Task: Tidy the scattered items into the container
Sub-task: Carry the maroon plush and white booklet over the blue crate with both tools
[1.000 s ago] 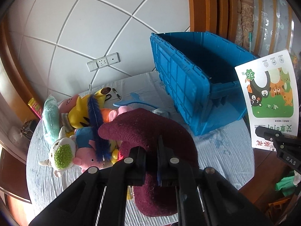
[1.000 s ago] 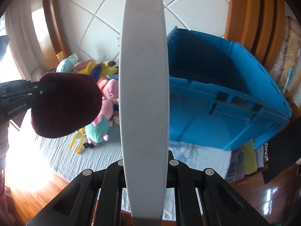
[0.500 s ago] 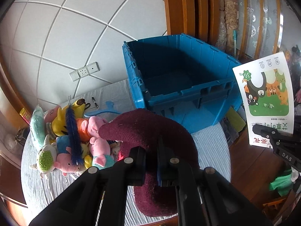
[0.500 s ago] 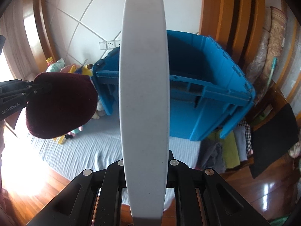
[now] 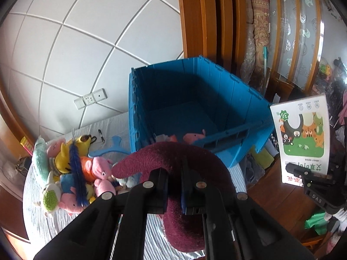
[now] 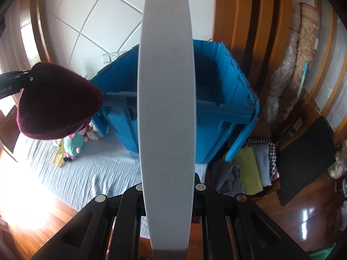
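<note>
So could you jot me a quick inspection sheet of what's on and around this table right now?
Surface: table under a pale blue ribbed cloth.
Job's things: blue crate open, a pink plush inside; plush pile on the cloth beside it.
Clutter: pen and blue hanger near the crate.
Grippers: left gripper jaws shut on maroon hat; right gripper jaws shut on picture book.
Cables: nothing seen.
Surroundings: tiled wall with sockets, folded clothes beside the table.

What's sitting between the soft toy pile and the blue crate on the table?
In the left wrist view, a light-blue hanger and a small black pen lie on the cloth between the toy pile and the blue crate.
</note>
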The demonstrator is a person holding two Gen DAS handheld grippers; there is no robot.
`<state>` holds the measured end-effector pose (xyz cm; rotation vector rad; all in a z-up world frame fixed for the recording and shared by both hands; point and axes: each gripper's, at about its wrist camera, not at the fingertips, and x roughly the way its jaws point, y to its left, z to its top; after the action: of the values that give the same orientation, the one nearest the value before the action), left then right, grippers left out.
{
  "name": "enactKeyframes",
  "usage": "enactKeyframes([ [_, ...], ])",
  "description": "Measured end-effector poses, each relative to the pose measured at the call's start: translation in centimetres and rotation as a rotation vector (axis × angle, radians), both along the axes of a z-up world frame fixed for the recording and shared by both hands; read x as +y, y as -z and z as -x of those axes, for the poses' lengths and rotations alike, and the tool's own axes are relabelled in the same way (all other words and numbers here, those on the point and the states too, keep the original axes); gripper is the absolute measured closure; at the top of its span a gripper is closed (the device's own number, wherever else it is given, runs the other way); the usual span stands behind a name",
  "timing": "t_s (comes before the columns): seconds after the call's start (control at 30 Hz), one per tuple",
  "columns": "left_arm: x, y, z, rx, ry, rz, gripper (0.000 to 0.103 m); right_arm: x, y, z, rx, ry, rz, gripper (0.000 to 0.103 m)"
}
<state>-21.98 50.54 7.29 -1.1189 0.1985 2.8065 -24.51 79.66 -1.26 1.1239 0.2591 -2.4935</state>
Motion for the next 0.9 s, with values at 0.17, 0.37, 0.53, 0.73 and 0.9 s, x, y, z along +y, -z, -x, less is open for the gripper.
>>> enactKeyframes([
  [0.17, 0.0, -1.1, 2.6, 0.015, 0.014, -0.001, 0.095, 0.0, -1.5, 1.7, 0.034, 0.030, -0.004, 0.090],
  [0.37, -0.4, -2.7, 6.0, 0.034, 0.035, -0.013, 0.095, -0.6, -4.4, 4.5, 0.089, 0.065, 0.002, 0.090],
  [0.53, 0.7, -4.5, 8.9, 0.059, 0.048, -0.003, 0.095, -1.2, -6.0, 6.8, 0.107, 0.074, 0.021, 0.090],
  [0.73, 2.5, -6.4, 12.2, 0.095, 0.026, -0.003, 0.095, -1.5, -7.1, 10.9, 0.119, 0.033, 0.010, 0.090],
  [0.9, 4.0, -6.2, 15.4, 0.079, -0.003, 0.006, 0.095, -1.6, -7.5, 14.6, 0.114, -0.018, -0.007, 0.090],
])
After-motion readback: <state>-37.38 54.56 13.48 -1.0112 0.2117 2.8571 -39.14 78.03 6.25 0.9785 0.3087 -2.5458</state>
